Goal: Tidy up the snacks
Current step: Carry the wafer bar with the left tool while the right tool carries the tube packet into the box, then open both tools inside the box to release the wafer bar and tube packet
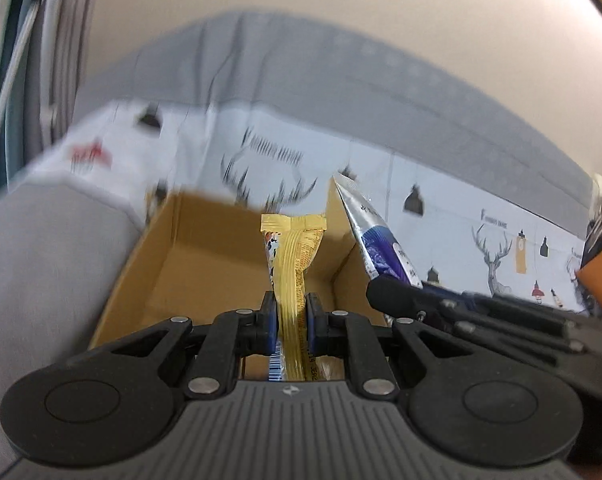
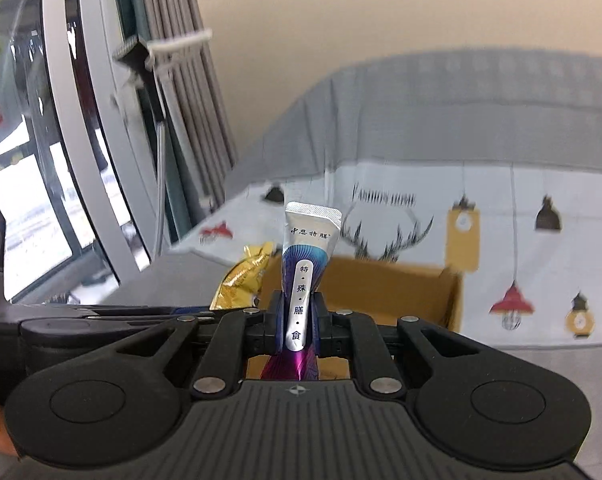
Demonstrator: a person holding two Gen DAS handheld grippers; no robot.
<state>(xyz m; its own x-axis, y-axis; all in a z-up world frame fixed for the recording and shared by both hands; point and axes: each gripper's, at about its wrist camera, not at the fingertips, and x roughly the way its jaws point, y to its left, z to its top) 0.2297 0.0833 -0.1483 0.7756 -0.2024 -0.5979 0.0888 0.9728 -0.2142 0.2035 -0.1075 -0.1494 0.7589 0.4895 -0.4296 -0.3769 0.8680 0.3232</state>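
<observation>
Carrying two snacks: left tool pinching gold foil sachet, right tool pinching blue-purple foil sachet. Both above open brown cardboard box, neither dropped yet; visible box interior looks empty. Judged early stage.

Gold snack packet: slim foil stick, ribbed gold surface, crimped flat top seal, small printed picture on its left edge, barcode near its lower end. Stands upright, pinched at mid-length in the left claw, top end free in the air above the open cardboard box. Blue-and-silver snack packet: slim stick, silver crimped top with one clipped corner, blue-to-purple body, white strip of Chinese characters down the front. Upright, clamped at mid-length in the right claw, in front of the same box. Box: brown, flaps open, inside looks bare where visible. Packets side by side, apart.
</observation>
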